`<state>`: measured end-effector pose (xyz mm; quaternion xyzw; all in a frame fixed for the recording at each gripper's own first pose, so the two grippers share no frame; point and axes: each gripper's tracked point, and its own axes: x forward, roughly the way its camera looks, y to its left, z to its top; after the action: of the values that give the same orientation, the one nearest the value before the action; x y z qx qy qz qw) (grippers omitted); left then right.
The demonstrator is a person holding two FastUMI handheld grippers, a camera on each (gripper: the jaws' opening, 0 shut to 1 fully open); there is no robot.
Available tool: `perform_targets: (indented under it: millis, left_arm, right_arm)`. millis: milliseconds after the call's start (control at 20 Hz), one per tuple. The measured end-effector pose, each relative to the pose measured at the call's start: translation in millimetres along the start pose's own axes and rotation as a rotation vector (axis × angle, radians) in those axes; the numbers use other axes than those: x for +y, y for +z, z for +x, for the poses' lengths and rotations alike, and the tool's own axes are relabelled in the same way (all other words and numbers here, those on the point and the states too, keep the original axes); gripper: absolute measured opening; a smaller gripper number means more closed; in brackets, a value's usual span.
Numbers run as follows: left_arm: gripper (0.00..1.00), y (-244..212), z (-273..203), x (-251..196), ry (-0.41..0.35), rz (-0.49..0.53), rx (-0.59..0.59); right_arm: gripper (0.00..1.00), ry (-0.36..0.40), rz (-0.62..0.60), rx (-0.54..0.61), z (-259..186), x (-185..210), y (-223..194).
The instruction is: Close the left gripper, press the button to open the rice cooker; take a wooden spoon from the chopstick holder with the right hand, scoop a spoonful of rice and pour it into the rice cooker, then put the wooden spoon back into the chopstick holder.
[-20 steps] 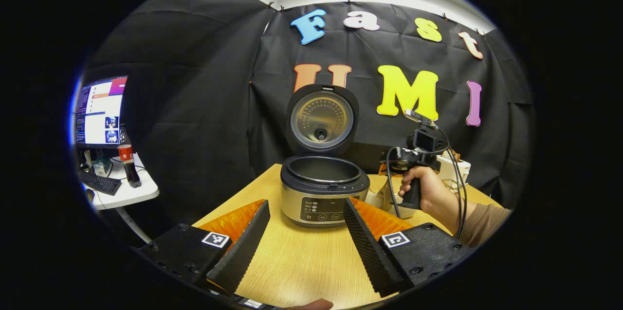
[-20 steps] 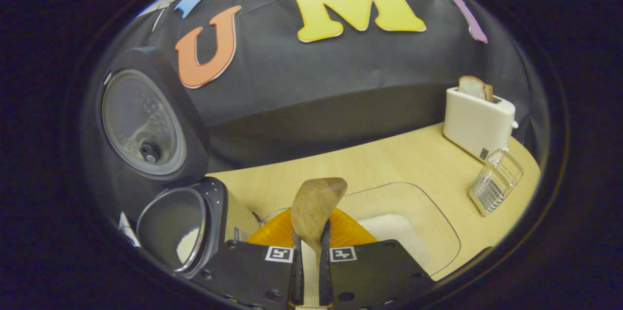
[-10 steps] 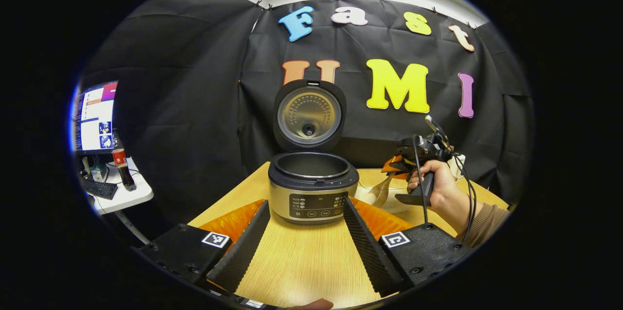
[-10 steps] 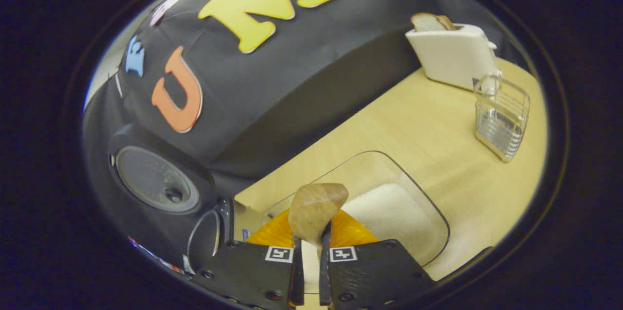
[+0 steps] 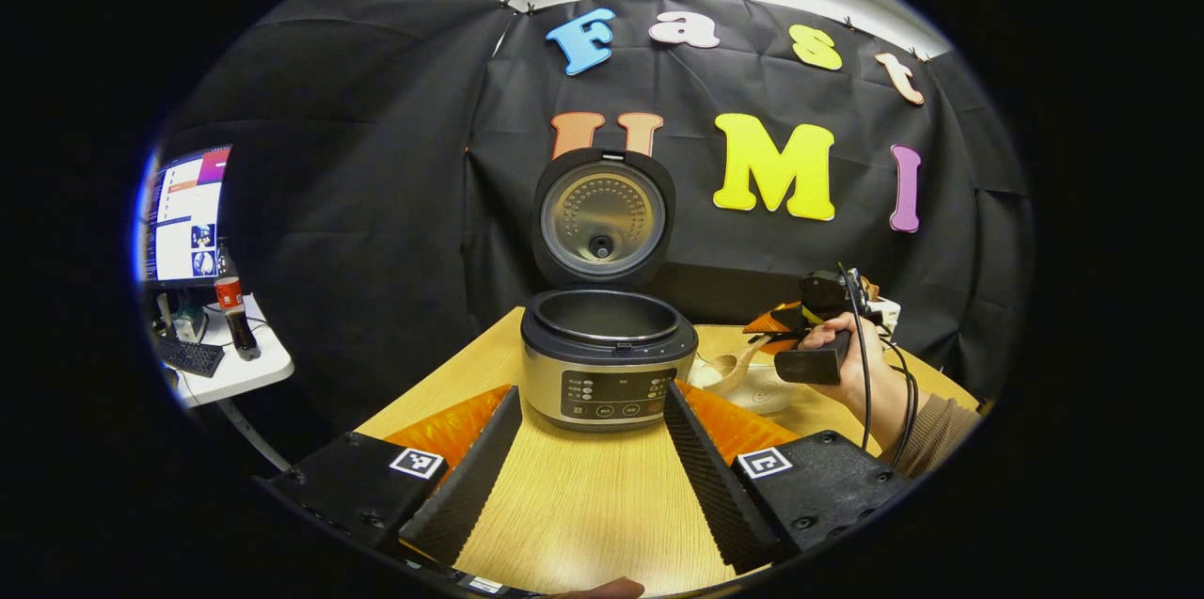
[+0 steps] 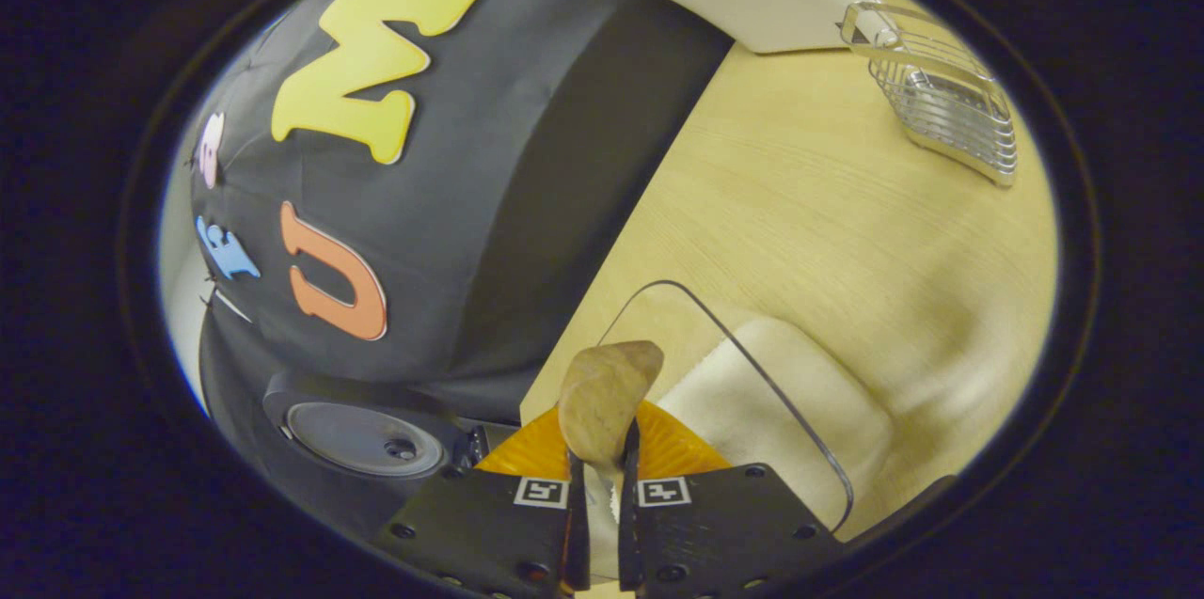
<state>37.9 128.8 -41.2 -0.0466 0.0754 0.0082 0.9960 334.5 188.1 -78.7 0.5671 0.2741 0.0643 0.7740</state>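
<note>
Over the rice tray (image 6: 752, 392) beside the open cooker (image 5: 607, 359), the right gripper (image 6: 602, 524) had its fingers clamped on the spoon (image 6: 604, 397), rolled sideways for scooping. The left gripper (image 5: 593, 467) hung back, fingers apart. Next: dip into the rice (image 6: 800, 401), level out, carry it to the cooker.

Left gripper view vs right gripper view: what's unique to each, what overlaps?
Left gripper view: silver-and-black rice cooker, its button panel and dark inner pot, lit monitor, dark red-labelled bottle, a hand. Right gripper view: clear ribbed chopstick holder, right gripper shut on brown wooden spoon. Both: the cooker's raised lid, light wooden table.
</note>
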Motion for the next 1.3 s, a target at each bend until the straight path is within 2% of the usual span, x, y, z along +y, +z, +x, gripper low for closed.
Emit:
perform_targets:
  millis: [300, 550, 1000, 1150, 1200, 1300]
  left_arm:
    - [0.97, 4.2, 4.8, -1.9, -0.006, 0.005, -0.004]
    - [0.97, 4.8, 4.7, -1.5, -0.001, -0.001, -0.004]
    - [0.97, 9.6, 1.2, -4.5, -0.021, 0.001, -0.019]
    - [0.97, 12.6, -2.4, -6.3, -0.030, 0.009, -0.026]
    - [1.00, 12.5, -3.3, -6.3, -0.031, 0.012, -0.027]
    - [0.97, 13.2, -6.1, -5.1, -0.032, 0.018, -0.027]
  right_arm:
    - [0.12, 0.045, 0.083, -0.017, -7.8, 2.2, 6.5]
    - [0.12, 0.127, 0.149, -0.079, -35.5, 11.9, 27.5]
    - [0.12, 0.326, 0.436, -0.075, -85.2, 47.8, 45.2]
    - [0.12, 0.351, 0.459, -0.059, -89.4, 62.2, 39.4]
    - [0.12, 0.355, 0.458, -0.055, -90.1, 67.6, 37.4]
    - [0.12, 0.363, 0.443, -0.054, -93.0, 82.1, 32.5]
